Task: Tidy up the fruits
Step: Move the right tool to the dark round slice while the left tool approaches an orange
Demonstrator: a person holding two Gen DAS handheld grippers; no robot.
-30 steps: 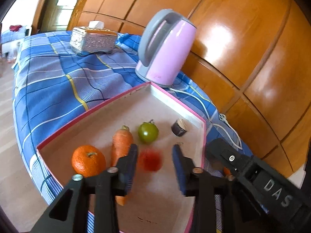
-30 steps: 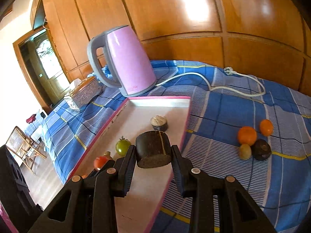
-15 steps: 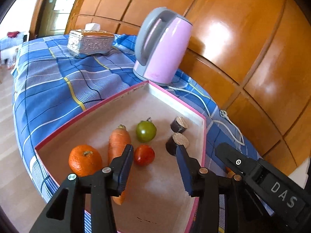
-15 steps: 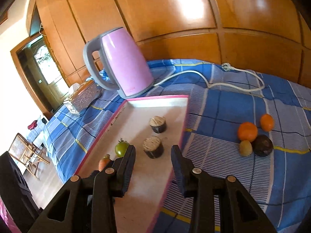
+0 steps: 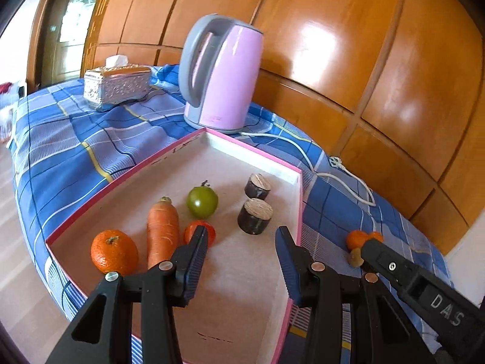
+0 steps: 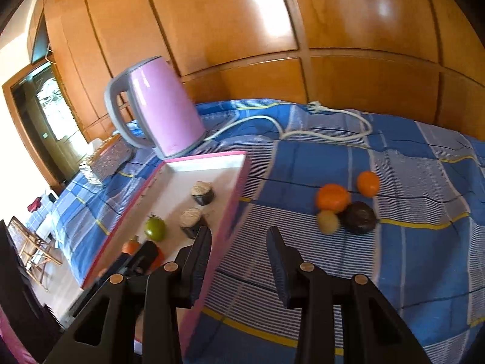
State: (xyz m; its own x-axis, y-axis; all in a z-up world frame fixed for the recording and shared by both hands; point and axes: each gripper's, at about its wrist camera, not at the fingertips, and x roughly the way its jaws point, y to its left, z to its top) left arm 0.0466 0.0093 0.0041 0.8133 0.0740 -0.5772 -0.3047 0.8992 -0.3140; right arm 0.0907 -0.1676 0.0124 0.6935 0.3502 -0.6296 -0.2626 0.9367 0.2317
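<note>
A pink-rimmed tray [image 5: 121,179] holds an orange [image 5: 113,251], a carrot [image 5: 162,230], a green tomato [image 5: 202,201], a red tomato [image 5: 198,233] and two dark cut pieces [image 5: 254,216] [image 5: 257,185]. My left gripper [image 5: 241,236] stands open and empty above the tray floor, its left finger just in front of the red tomato. My right gripper [image 6: 239,232] is open and empty over the tray's right rim [image 6: 230,209]. On the blue checked cloth to its right lie two oranges [image 6: 332,197] [image 6: 367,183], a small yellowish fruit [image 6: 327,221] and a dark round fruit [image 6: 359,217].
A pink kettle [image 5: 221,75] stands behind the tray, its white cord [image 6: 303,133] trailing over the cloth. A silver tissue box [image 5: 116,86] sits far left. A wood-panelled wall runs along the back. The table drops off to the floor at the left.
My left gripper let go of the red tomato and drew back. My right gripper set the dark cut piece down in the tray, opened, and swung right toward the cloth.
</note>
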